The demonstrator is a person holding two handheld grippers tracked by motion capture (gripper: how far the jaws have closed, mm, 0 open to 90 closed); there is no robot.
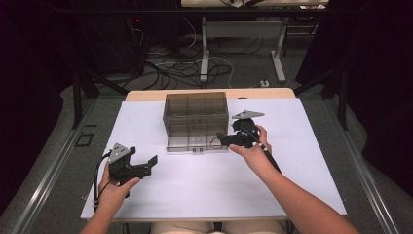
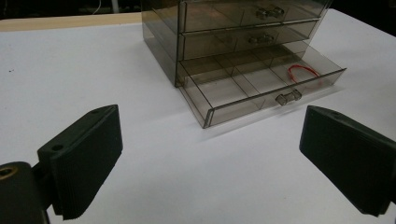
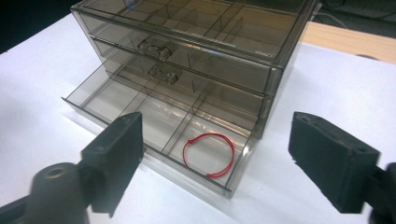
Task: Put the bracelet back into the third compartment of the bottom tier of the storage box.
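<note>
Drawer (image 3: pixel 154 122) pulled out toward right tongs (image 3: pixel 224 158) | red loop (image 3: pixel 208 156) just ahead | both tongs released, left tongs (image 1: pixel 146 165) farther

Left gripper (image 1: pixel 146 163): jaws spread wide, nothing between them, held low at near left.
Right gripper (image 1: pixel 223 140): jaws wide apart, empty, farther right, forearm extended.

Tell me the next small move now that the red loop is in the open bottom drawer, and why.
Probably push the bottom drawer shut with the right tool: the red loop lies in the drawer's corner compartment, both tools are open and hold nothing, and the right tool hovers by the drawer's front.
</note>
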